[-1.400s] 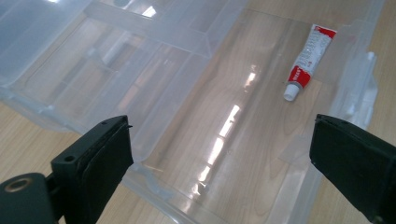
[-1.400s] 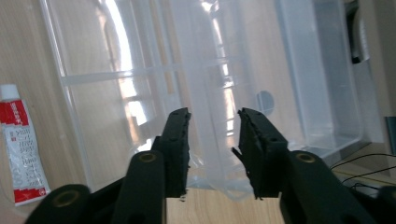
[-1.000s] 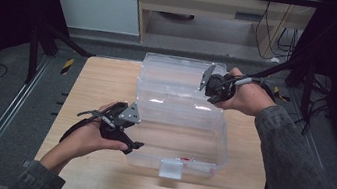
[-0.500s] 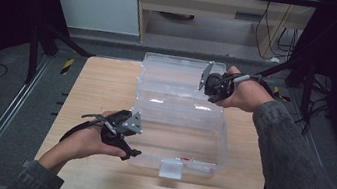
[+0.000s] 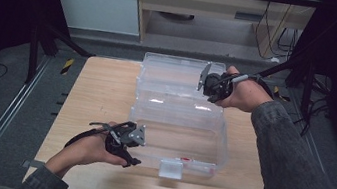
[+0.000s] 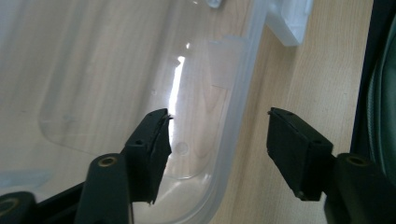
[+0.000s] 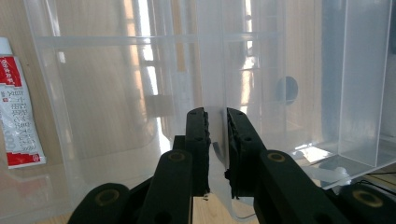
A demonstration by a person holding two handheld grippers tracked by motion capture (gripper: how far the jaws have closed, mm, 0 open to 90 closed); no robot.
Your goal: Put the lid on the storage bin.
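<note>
A clear plastic box lies on the wooden table. My left gripper is at the box's near left corner. Its jaws straddle the clear rim, one inside and one outside, and have just been closing; the pads stand apart from the plastic, so this gripper is open. My right gripper is at the box's far right. In the right gripper view its jaws are shut on a thin clear edge of the box. A red and white tube lies inside the box.
A white latch sticks out from the box's front edge, also in the left gripper view. Bare wood lies left of the box. A dark frame rail runs along the table's left side.
My left gripper has sunk and moved toward the box's near left corner, and its jaws have narrowed. The right gripper has kept still on the box's edge.
</note>
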